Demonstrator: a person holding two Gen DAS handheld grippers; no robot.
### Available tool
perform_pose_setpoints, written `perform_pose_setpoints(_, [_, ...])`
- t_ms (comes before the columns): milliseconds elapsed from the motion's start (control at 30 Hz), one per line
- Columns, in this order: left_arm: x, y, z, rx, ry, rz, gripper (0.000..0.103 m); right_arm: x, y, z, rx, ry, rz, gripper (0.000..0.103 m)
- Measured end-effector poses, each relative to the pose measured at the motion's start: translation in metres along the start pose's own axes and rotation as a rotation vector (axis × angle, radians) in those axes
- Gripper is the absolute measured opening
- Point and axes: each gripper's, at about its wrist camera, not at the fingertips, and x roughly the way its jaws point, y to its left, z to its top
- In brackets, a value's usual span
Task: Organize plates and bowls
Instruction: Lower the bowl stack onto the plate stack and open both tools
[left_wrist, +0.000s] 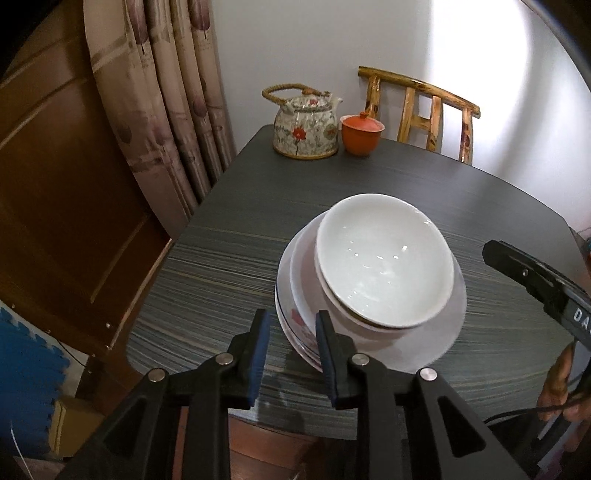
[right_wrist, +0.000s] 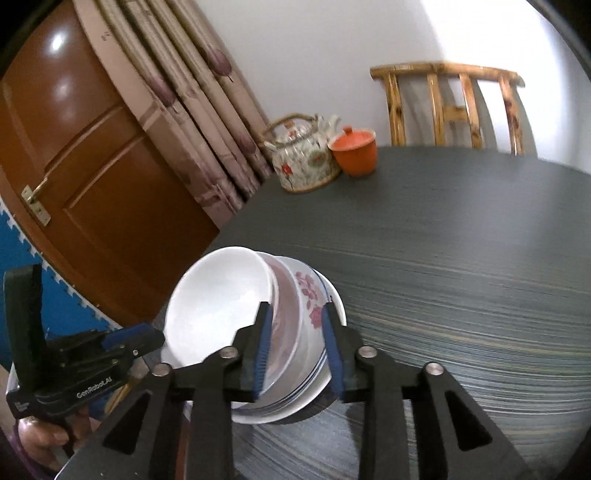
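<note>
Nearest the lens, left claw (left_wrist: 290, 345) parted and gripping nothing, hanging just off the near edge of the stack; right claw (right_wrist: 297, 350) likewise released, its blue pads straddling the flowered bowl (right_wrist: 308, 314) without pressing it. White bowl (left_wrist: 384, 258) nested on top, plate (left_wrist: 443, 332) beneath, all near the desk (left_wrist: 229, 266) edge. Farther back: teapot (left_wrist: 306, 127), orange lidded cup (left_wrist: 361, 133), wooden chair (left_wrist: 421, 110).

Light enters upper right, blowing out the wall (left_wrist: 480, 55). Glare spots on door (right_wrist: 59, 40) and top bowl (left_wrist: 384, 258). Right wrist view motion-blurred, worst on the table (right_wrist: 461, 295). Fisheye bending, dark vignette corners.
</note>
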Motion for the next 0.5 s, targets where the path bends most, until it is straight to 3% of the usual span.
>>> perform_pose_setpoints(200, [-0.018,-0.014,-0.012,0.029,-0.042,0.041,0.033,-0.026,0.026,-0.015,-0.082,-0.090,-0.032,0.040])
perform_pose_setpoints(300, [-0.028,-0.022,-0.018,0.047,-0.077,0.079,0.033,-0.041,0.035,-0.024,-0.099,-0.140,-0.048,0.052])
perform_pose_setpoints(367, [-0.038,-0.027,-0.021,0.061,-0.112,0.070,0.033,-0.050,0.039,-0.029,-0.100,-0.166,-0.056,0.061])
perform_pose_setpoints(500, [-0.048,-0.033,-0.023,0.071,-0.148,0.060,0.033,-0.068,0.046,-0.035,-0.110,-0.212,-0.078,0.064])
